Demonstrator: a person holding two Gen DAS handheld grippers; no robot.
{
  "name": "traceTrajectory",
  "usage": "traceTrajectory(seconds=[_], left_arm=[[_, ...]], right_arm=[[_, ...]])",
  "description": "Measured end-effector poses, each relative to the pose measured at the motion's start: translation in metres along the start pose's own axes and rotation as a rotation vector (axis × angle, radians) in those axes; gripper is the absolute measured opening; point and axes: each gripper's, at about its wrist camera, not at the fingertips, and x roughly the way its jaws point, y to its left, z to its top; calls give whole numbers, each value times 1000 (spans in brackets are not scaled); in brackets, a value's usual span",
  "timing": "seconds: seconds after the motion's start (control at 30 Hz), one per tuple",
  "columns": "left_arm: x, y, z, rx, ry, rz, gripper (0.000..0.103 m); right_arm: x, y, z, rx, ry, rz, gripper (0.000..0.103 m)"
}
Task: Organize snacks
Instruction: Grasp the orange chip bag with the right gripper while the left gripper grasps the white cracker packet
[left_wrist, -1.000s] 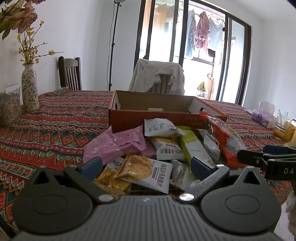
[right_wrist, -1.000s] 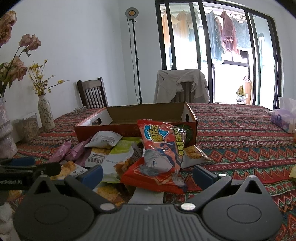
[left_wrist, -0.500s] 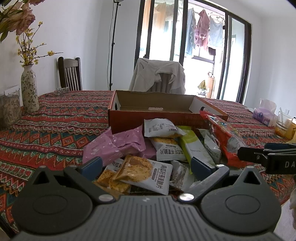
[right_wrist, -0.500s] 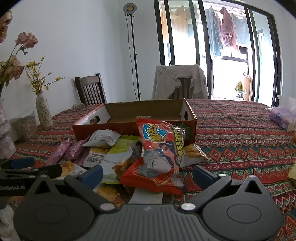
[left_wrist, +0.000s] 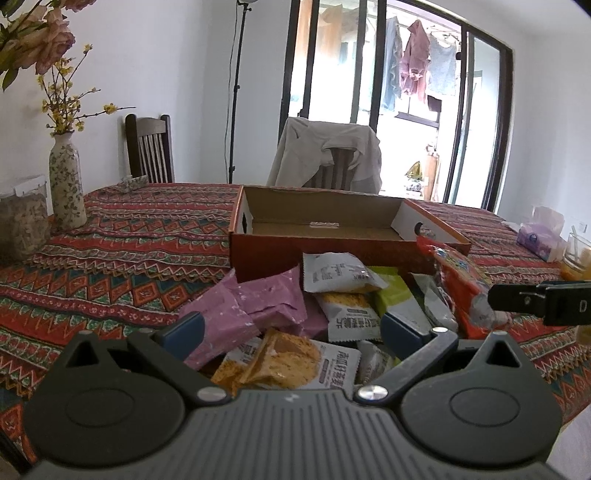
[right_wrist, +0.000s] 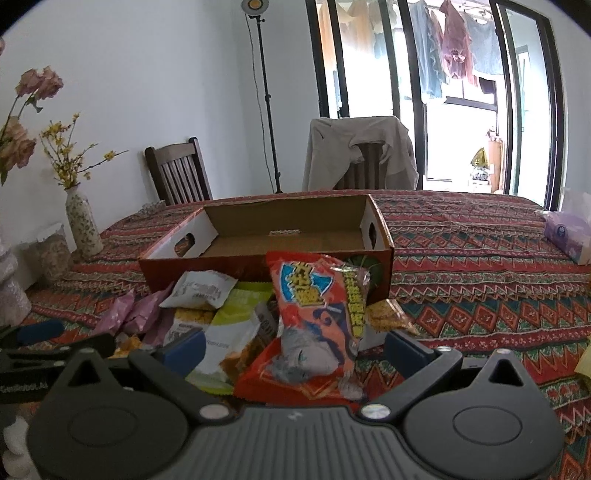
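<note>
A pile of snack packets lies on the patterned tablecloth in front of an open, empty cardboard box (left_wrist: 325, 225), which also shows in the right wrist view (right_wrist: 288, 229). The pile holds pink packets (left_wrist: 255, 306), a grey-white packet (left_wrist: 336, 273), a green packet (left_wrist: 397, 295), a biscuit packet (left_wrist: 291, 362) and a big red-orange bag (right_wrist: 317, 325). My left gripper (left_wrist: 291, 328) is open and empty just before the biscuit packet. My right gripper (right_wrist: 295, 345) is open, with the red-orange bag lying between its fingers, not clamped.
A flowered vase (left_wrist: 66, 181) and a glass jar (left_wrist: 22, 218) stand at the left. A tissue pack (left_wrist: 539, 240) and a glass (left_wrist: 578, 254) sit at the right. Two chairs (left_wrist: 149, 147) stand behind the table; one has a jacket on it.
Both grippers have risen slightly, so more of the box's inside shows. The packets have not moved and both grippers stay open.
</note>
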Motion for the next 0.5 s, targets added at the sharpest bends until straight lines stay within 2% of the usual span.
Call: traceTrajectory(seconds=[0.5], left_arm=[[10, 10, 0, -33, 32, 11, 103]], right_arm=[[41, -14, 14, 32, 67, -53, 101]])
